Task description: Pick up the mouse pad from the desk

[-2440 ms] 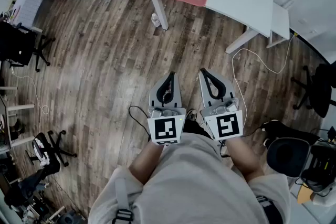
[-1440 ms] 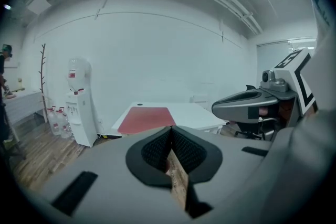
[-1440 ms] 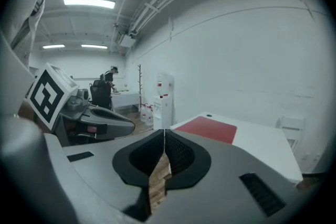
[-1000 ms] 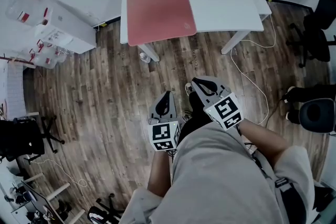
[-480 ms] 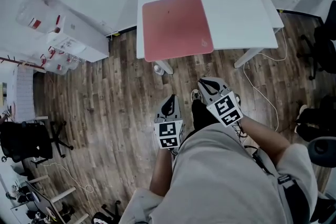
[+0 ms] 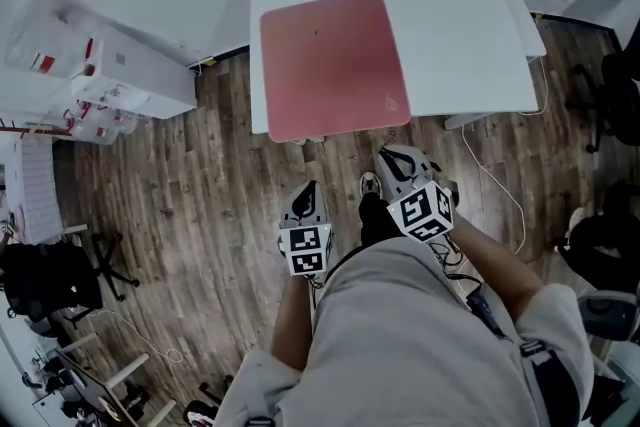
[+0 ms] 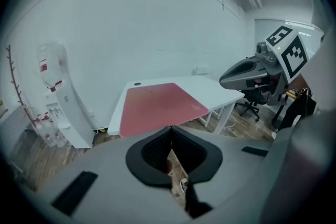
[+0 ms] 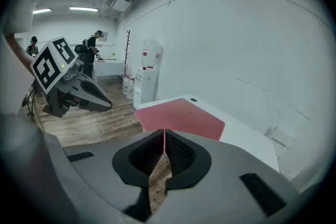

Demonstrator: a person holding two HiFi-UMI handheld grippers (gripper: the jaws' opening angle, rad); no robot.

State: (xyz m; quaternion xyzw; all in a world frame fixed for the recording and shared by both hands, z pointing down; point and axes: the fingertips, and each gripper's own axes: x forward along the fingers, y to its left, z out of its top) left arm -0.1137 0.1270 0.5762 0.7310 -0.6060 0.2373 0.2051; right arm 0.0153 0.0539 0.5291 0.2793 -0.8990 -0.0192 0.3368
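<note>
A large red mouse pad (image 6: 333, 63) lies flat on the left half of a white desk (image 6: 460, 25); it also shows in the left gripper view as the mouse pad (image 7: 156, 106) and in the right gripper view as the mouse pad (image 8: 180, 116). My left gripper (image 6: 306, 194) is shut and empty, held over the wooden floor short of the desk's near edge. To its right my right gripper (image 6: 392, 158) is also shut and empty, close to the desk's edge below the pad's near right corner. Neither gripper touches the pad.
A white cabinet (image 6: 120, 65) with clear bins stands left of the desk. Black office chairs (image 6: 45, 277) sit at the left and right edges. A cable (image 6: 497, 195) trails on the wooden floor by the desk's right leg. People stand far off in the right gripper view.
The desk and red pad have come nearer in the head view. Both grippers have moved forward toward the desk's near edge and stayed shut.
</note>
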